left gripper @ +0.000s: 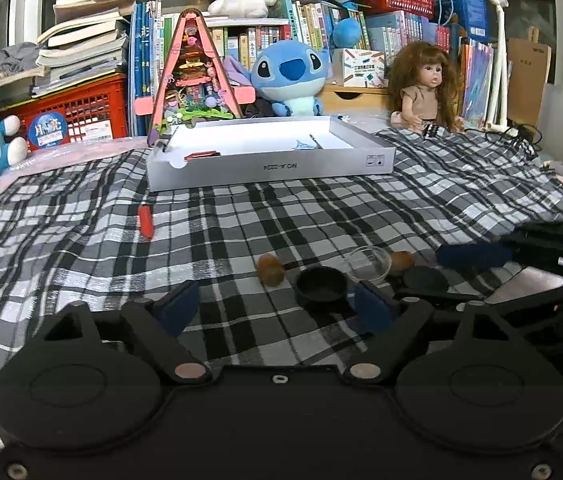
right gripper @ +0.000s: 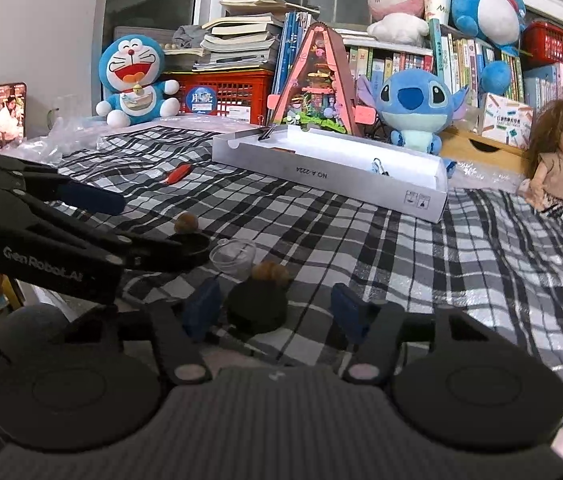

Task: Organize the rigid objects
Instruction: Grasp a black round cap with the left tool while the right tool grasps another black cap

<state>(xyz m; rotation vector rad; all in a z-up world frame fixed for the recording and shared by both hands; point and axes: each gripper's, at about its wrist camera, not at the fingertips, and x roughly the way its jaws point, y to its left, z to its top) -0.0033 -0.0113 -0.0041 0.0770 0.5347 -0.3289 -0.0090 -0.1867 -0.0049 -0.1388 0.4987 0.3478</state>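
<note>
On the checked cloth lie a black cup [left gripper: 320, 285], a clear glass dish [left gripper: 368, 265], a black lid [left gripper: 425, 279], two brown walnuts [left gripper: 270, 269] [left gripper: 401, 260] and a red tool [left gripper: 146, 222]. My left gripper [left gripper: 275, 309] is open, the cup just ahead of its right finger. My right gripper [right gripper: 275, 312] is open around the black lid [right gripper: 257, 307], not touching it; a walnut [right gripper: 269, 271] and the glass dish [right gripper: 233, 257] sit just beyond. The left gripper [right gripper: 121, 220] shows at the left over the black cup [right gripper: 191, 246].
A white shallow box [left gripper: 269, 166] holding small tools stands behind on the cloth, also in the right wrist view [right gripper: 333, 178]. Plush toys, a doll [left gripper: 427, 88], a red crate [left gripper: 77, 114] and bookshelves line the back. A phone [right gripper: 9, 114] stands far left.
</note>
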